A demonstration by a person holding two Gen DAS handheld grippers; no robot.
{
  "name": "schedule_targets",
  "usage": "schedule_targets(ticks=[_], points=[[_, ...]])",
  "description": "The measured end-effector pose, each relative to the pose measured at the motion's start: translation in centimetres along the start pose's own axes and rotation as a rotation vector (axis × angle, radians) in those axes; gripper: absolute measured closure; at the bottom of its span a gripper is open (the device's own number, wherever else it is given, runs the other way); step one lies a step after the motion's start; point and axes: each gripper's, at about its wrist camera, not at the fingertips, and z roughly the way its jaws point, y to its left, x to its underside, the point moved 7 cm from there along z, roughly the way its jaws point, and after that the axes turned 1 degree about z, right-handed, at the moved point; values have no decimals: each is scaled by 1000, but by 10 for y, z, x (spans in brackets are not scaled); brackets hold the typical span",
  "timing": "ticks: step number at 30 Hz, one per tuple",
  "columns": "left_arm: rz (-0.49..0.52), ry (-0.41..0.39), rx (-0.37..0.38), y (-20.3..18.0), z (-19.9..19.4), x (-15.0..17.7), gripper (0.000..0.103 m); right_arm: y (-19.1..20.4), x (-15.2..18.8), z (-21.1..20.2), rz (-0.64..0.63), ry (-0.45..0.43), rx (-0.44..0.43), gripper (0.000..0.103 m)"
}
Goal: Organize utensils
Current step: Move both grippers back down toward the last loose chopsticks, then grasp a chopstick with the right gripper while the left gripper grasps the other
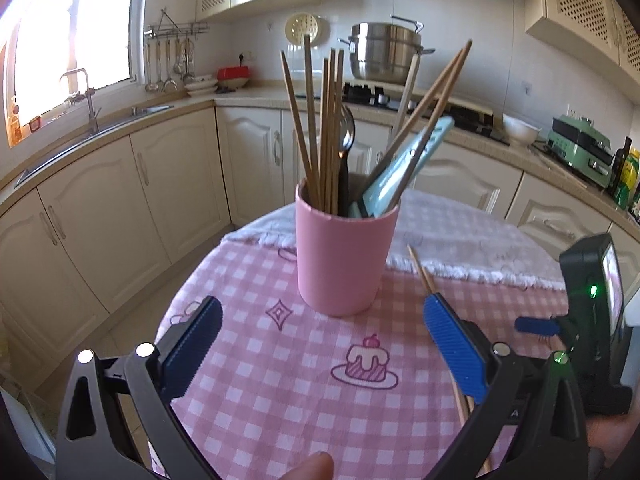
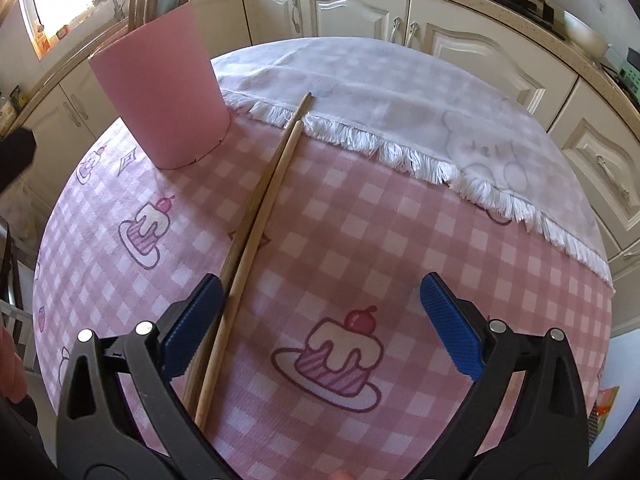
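A pink cup (image 1: 344, 252) stands on the round table and holds several wooden chopsticks (image 1: 320, 128), a metal spoon (image 1: 347, 136) and a pale blue utensil (image 1: 404, 168). My left gripper (image 1: 320, 340) is open just in front of the cup, nothing between its blue pads. Two wooden chopsticks (image 2: 256, 232) lie side by side on the checked cloth, right of the cup (image 2: 160, 92). My right gripper (image 2: 320, 328) is open above their near ends; they pass just inside its left pad (image 2: 192, 324). In the left wrist view these chopsticks (image 1: 420, 268) run under the right pad.
A white fringed cloth (image 2: 400, 120) covers the far half of the pink checked tablecloth (image 2: 400, 240). Kitchen cabinets (image 1: 120, 200), a sink and a stove with a steel pot (image 1: 384, 52) surround the table. The right gripper's body (image 1: 596, 320) shows at the right edge of the left wrist view.
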Motion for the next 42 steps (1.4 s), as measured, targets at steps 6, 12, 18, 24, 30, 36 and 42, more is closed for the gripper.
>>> schedule_targets(ticks=[6, 12, 18, 24, 30, 36, 42], points=[[12, 26, 4, -4, 4, 6, 4, -6, 0, -3, 21, 18, 2, 11], [17, 41, 2, -9, 10, 6, 4, 5, -5, 6, -20, 42, 16, 11], [19, 61, 0, -11, 16, 7, 4, 8, -9, 6, -47, 14, 20, 31], [55, 117, 15, -34, 35, 13, 4, -12, -1, -8, -46, 17, -14, 85], [81, 214, 54, -72, 70, 20, 4, -28, 2, -13, -42, 15, -72, 93], [81, 300, 28, -89, 105, 29, 26, -29, -3, -11, -48, 15, -129, 93], [136, 285, 54, -104, 104, 35, 92, -28, -8, -7, -72, 1, -136, 93]])
